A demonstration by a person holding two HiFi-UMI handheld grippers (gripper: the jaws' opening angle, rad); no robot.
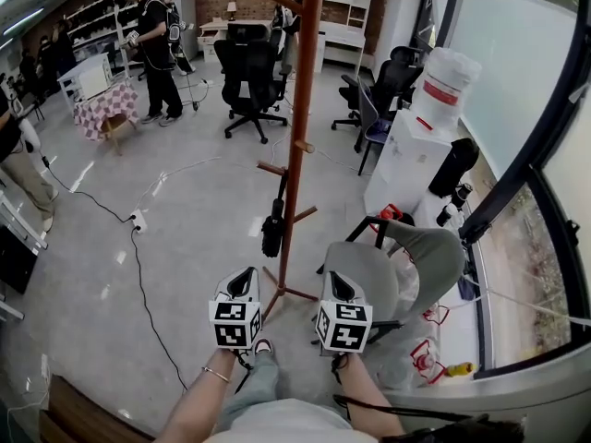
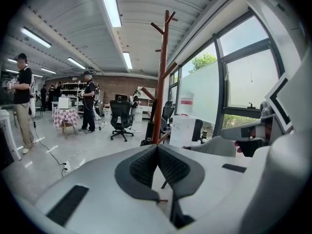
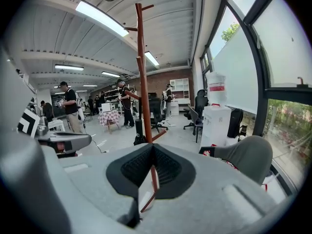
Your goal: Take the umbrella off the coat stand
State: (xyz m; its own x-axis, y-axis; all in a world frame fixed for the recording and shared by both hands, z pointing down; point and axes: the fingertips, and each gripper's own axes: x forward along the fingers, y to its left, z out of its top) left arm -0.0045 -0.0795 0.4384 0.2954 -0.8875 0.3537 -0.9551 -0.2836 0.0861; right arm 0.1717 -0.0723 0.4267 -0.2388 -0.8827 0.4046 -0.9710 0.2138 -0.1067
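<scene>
A tall brown wooden coat stand rises from the floor just ahead of me. A folded black umbrella hangs from one of its low pegs, on the left side of the pole. My left gripper and right gripper are held side by side short of the stand's feet, both shut and empty, apart from the umbrella. In the left gripper view the stand and umbrella sit straight beyond the closed jaws. The right gripper view shows the pole, the umbrella and its own closed jaws.
A grey chair stands close on the right of the stand. Behind it are a white cabinet with a water bottle and the window wall. Black office chairs and people are farther back. A cable with a power strip crosses the floor at left.
</scene>
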